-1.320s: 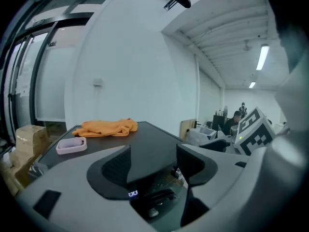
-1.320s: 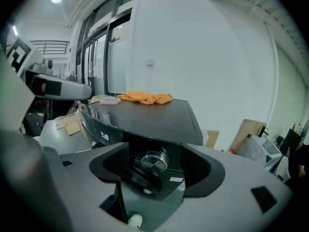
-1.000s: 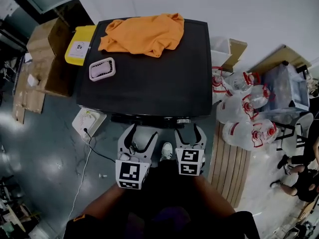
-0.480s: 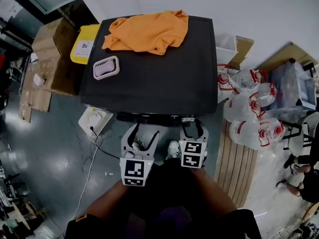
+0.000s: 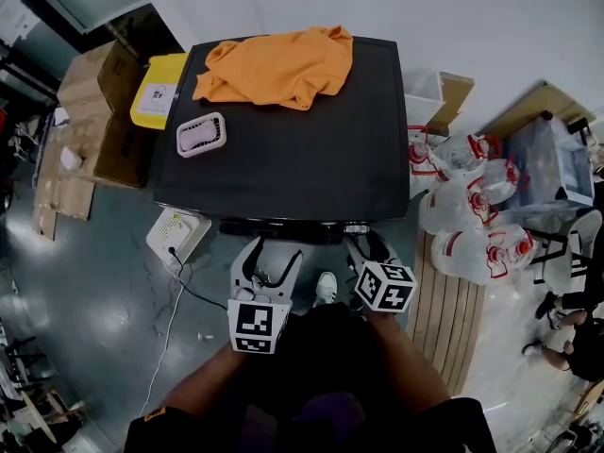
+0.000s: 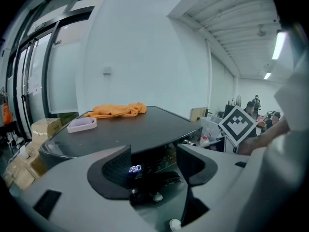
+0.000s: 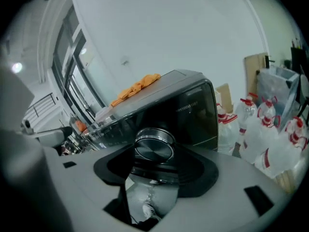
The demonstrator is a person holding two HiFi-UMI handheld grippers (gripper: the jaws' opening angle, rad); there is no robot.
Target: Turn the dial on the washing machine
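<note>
White wall [image 5: 472, 17], glossy grey floor [image 5: 94, 291], cardboard boxes [image 5: 94, 92] stacked left.

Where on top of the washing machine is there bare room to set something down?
The washing machine top is bare in front of the orange shirt, from the pink tray to the right edge. Crowded: the back, under the shirt, and beside its right side, full of water jugs.
</note>
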